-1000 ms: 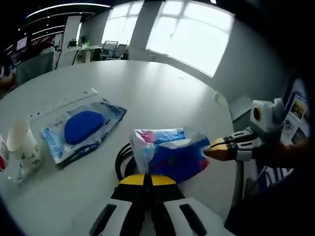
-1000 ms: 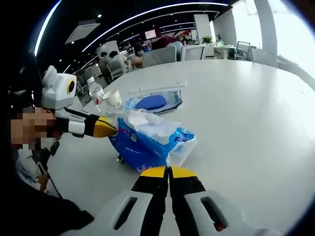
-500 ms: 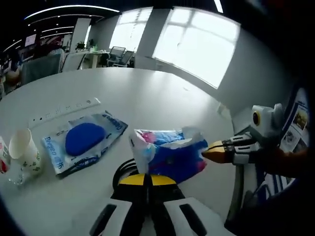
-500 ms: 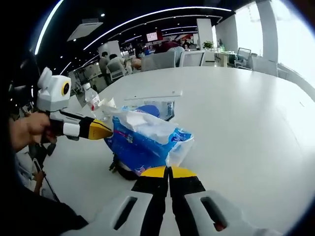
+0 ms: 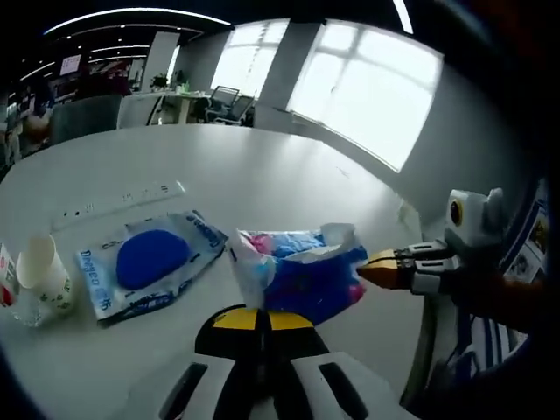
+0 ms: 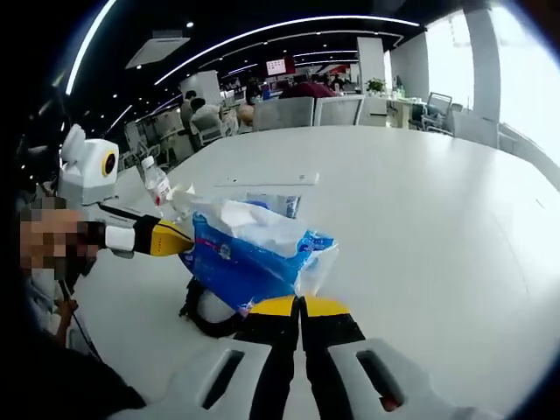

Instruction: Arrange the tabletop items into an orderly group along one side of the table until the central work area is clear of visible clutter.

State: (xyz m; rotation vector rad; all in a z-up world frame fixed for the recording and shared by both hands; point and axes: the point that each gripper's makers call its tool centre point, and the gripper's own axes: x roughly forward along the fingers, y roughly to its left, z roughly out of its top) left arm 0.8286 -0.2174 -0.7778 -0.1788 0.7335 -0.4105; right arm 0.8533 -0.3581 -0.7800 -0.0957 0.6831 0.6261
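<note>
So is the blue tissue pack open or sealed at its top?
Open. The blue tissue pack has its top wrapper torn and spread, with white tissue showing, seen in the right gripper view.

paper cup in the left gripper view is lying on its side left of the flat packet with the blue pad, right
Not quite. In the left gripper view the paper cup is standing upright, not lying on its side. It does sit left of the flat packet with the blue pad, on the white table.

bright windows (image 5: 363,96), office chairs (image 6: 297,111), ceiling light strips (image 6: 262,26)
</note>
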